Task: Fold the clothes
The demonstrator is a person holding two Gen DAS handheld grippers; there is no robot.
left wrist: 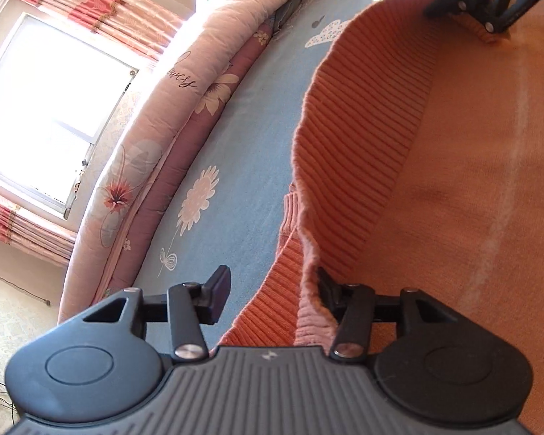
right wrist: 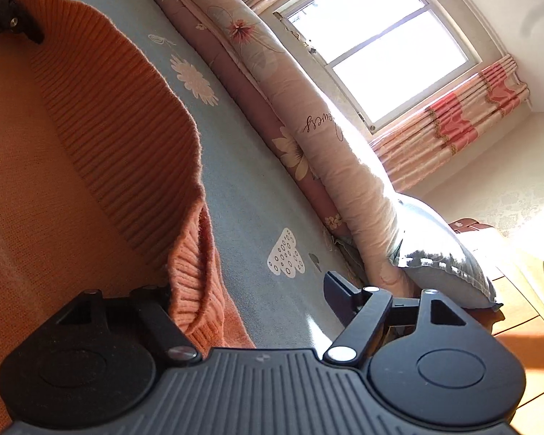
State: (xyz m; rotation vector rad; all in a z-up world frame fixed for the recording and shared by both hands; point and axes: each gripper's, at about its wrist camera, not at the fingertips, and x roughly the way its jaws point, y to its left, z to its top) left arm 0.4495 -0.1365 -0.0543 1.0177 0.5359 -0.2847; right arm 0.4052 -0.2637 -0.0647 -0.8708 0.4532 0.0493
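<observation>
An orange knit sweater (left wrist: 435, 145) lies spread on a blue flowered bed sheet (left wrist: 235, 127), its ribbed hem (left wrist: 344, 137) raised in a curve between the two grippers. In the left wrist view my left gripper (left wrist: 272, 291) is open. One end of the hem drapes over its right finger (left wrist: 326, 286), and its left finger stands free over the sheet. In the right wrist view my right gripper (right wrist: 246, 290) is open wide. The other end of the hem (right wrist: 196, 290) hangs over and hides its left finger. Each gripper shows small in the other's view, right gripper (left wrist: 468, 14) and left gripper (right wrist: 50, 3).
A rolled pink flowered quilt (left wrist: 156, 116) runs along the far side of the bed below a bright window (right wrist: 380, 43) with pink curtains. A grey-blue pillow (right wrist: 439, 253) lies at the bed's end beside a wooden bedside cabinet (right wrist: 526, 311).
</observation>
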